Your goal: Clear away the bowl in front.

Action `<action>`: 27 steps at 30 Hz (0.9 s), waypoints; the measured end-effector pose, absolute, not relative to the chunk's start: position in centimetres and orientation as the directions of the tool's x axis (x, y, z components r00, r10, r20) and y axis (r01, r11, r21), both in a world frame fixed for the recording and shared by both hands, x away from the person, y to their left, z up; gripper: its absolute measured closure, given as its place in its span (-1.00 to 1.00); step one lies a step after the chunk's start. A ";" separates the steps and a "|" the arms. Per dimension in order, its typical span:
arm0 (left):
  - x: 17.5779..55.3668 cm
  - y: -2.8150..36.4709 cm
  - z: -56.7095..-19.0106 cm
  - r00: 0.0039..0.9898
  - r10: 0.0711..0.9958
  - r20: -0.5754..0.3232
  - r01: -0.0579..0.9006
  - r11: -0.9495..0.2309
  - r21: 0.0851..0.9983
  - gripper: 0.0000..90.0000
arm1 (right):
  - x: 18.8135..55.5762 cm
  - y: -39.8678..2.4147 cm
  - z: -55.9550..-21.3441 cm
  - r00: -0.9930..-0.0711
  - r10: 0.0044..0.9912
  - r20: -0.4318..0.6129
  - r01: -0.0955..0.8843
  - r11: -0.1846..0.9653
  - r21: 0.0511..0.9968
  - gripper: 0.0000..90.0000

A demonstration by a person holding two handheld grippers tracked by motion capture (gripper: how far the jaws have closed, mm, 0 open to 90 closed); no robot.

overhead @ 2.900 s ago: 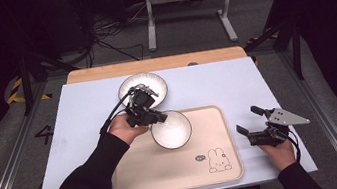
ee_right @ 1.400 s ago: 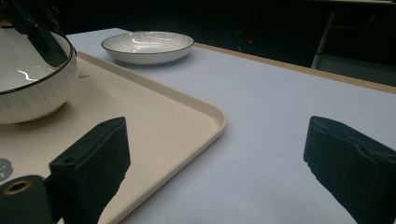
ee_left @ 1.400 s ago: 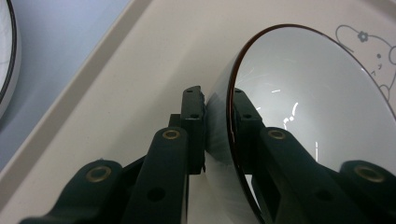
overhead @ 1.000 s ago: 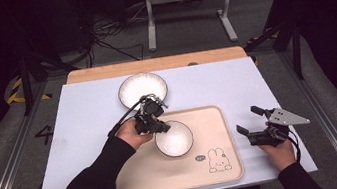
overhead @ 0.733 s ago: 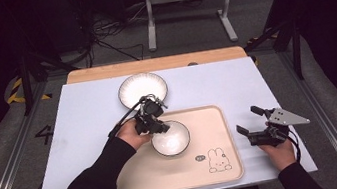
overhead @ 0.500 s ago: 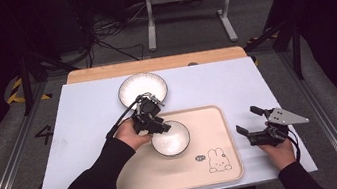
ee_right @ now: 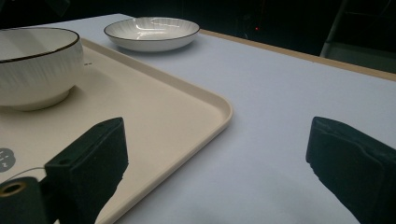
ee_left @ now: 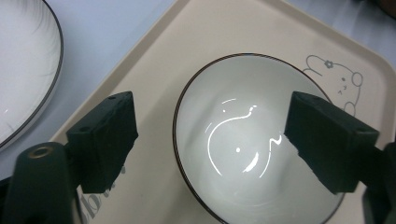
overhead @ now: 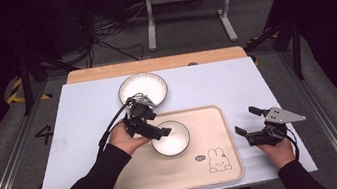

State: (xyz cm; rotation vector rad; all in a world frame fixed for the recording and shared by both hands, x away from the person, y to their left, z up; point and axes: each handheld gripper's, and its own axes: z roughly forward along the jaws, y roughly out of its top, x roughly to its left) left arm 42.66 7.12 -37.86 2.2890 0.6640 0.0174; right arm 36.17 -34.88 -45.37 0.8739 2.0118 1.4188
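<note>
A white bowl with a dark rim stands upright on the beige tray. My left gripper hovers over the bowl's left rim. Its jaws have just been opening and now stand open. In the left gripper view the bowl lies below the gap of my left gripper, and neither pad touches it. My right gripper rests open on the table to the right of the tray. Nothing is between the jaws of my right gripper.
A white ribbed plate sits on the pale blue table beyond the tray's far left corner, also visible as the plate and the plate. The tray has a rabbit drawing near its front right.
The left gripper has let go of the bowl's rim, opened, and drawn slightly up and back to the left. The bowl stays on the tray. The right hand has not moved.
</note>
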 end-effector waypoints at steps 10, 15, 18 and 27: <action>41.2 9.5 -37.5 0.860 0.474 -0.189 0.448 -0.524 0.724 -0.89 | 36.3 -35.2 -45.3 -0.673 0.739 -0.013 0.219 0.216 0.952 -0.94; 40.5 10.9 -37.6 0.858 0.474 -0.198 0.438 -0.472 0.765 -0.92 | 36.4 -35.3 -45.4 -0.677 0.736 -0.004 0.220 0.208 0.953 -0.94; 40.1 12.1 -37.8 0.855 0.472 -0.214 0.434 -0.427 0.793 -0.93 | 36.4 -35.4 -45.3 -0.677 0.736 0.000 0.225 0.206 0.952 -0.94; 39.2 14.8 -38.5 0.842 0.489 -0.226 0.424 -0.343 0.838 -0.94 | 36.5 -35.3 -45.3 -0.677 0.736 0.002 0.229 0.209 0.951 -0.94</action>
